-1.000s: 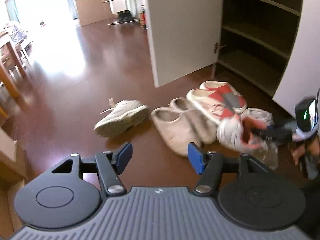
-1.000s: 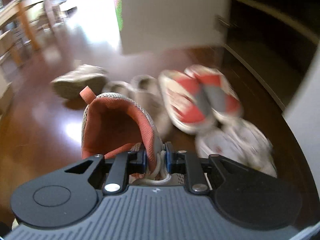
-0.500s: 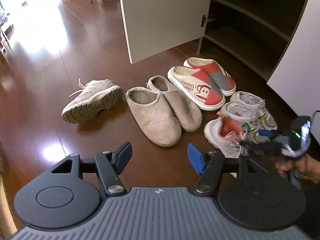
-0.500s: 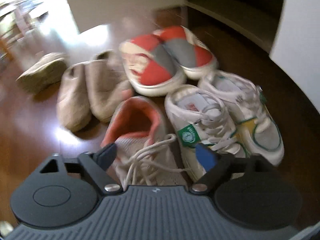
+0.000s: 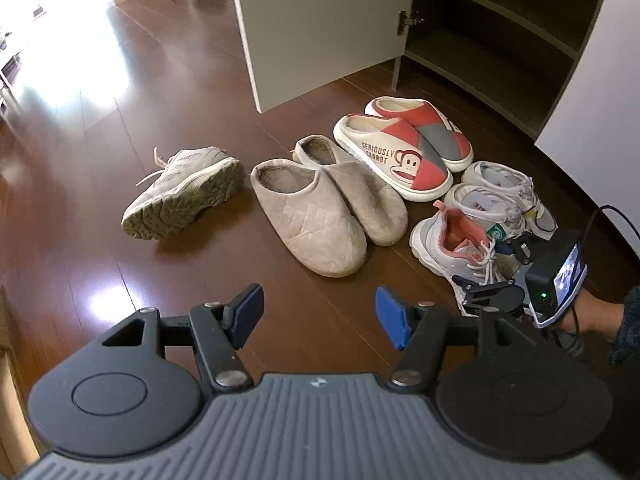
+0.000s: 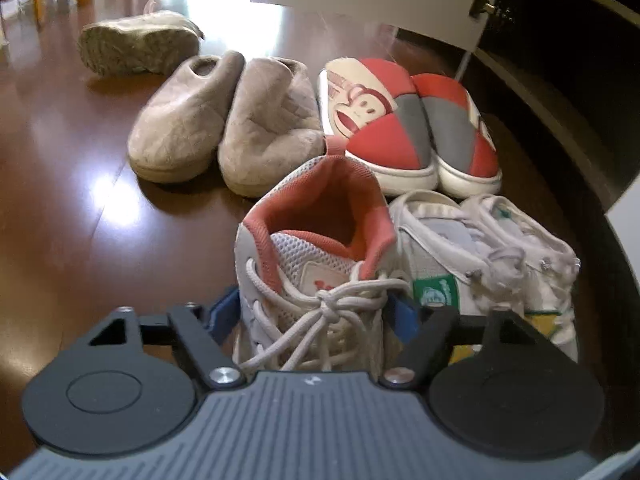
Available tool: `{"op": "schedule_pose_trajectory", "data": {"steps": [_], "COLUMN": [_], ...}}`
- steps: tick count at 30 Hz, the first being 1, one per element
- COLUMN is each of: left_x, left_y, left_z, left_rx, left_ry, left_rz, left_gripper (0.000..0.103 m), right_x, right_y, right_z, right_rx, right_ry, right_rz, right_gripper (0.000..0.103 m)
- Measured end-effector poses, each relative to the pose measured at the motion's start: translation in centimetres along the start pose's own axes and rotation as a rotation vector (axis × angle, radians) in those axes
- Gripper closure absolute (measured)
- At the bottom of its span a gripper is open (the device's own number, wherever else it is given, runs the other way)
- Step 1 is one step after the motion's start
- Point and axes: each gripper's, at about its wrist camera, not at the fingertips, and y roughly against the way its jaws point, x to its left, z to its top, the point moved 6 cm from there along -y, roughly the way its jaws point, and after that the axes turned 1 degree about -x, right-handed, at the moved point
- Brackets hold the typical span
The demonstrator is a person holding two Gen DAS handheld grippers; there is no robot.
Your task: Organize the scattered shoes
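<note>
Placing: we have the pink-lined sneaker standing upright on the floor, just left of the white-and-green sneakers and near the quilted beige slippers.
Right gripper: its blue pads sit wide on either side of the laced front of the pink-lined sneaker; we cannot tell whether they touch the fabric, but they are spread, not squeezing it.
Left gripper: fingers spread, holding nothing, hanging above bare floor near the beige slippers.
Row so far: red-and-grey monkey slippers paired at the far right by the open cabinet; beige slippers paired to their left; white-and-green sneakers paired on the near right.
Stray: a pale sneaker lies tipped on its side, sole showing, well apart at the left; we judge it the mate of the pink-lined one, though its lining is hidden.
Step in hand: we judge it the release of the pink-lined sneaker into the row.
Next move: drawing the right gripper clear of the laces without dragging them, then sending the left gripper to the tipped sneaker, gripping its collar, righting it and setting it beside its mate.
</note>
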Motion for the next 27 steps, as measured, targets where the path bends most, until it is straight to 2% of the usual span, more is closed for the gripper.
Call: {"op": "schedule_pose_trajectory", "data": {"steps": [3, 6, 8, 12, 14, 19, 23, 25, 27], "left_x": [-0.2, -0.2, 0.0, 0.7, 1.2, 4.2, 9.2, 11.7, 13.6], "left_y": [0.1, 0.4, 0.7, 0.9, 0.7, -1.5, -5.2, -7.8, -10.5], "left_z": [-0.4, -0.7, -1.0, -1.7, -2.4, -4.4, -4.6, -4.2, -3.3], "left_rx": [0.006, 0.005, 0.004, 0.009, 0.022, 0.051, 0.021, 0.017, 0.021], "left_ry": [-0.024, -0.044, -0.047, -0.039, -0.035, 0.007, 0.127, 0.14, 0.106], "left_rz": [0.01, 0.022, 0.028, 0.035, 0.04, 0.054, 0.058, 0.065, 0.089], "left_gripper": [0.038, 0.038, 0.038, 0.037, 0.035, 0.035, 0.034, 0.034, 0.034], "right_x": [-0.5, -0.4, -0.7, -1.2, -1.5, -2.3, -2.5, -2.7, -2.6], "right_y": [-0.2, -0.1, 1.1, 3.5, 4.7, 7.7, 5.8, 3.4, 0.6], "right_z": [0.3, 0.8, 1.9, 4.1, 5.2, 8.0, 10.7, 12.2, 13.9], "right_rx": [0.012, 0.026, 0.004, -0.04, -0.063, -0.118, -0.069, -0.023, 0.018], "right_ry": [0.009, 0.008, -0.023, -0.084, -0.114, -0.191, -0.26, -0.306, -0.346], "right_rz": [0.026, 0.027, 0.027, 0.029, 0.03, 0.032, -0.001, 0.006, 0.062], "right_gripper": [0.034, 0.027, 0.019, 0.015, 0.009, 0.001, 0.001, 0.001, 0.002]}}
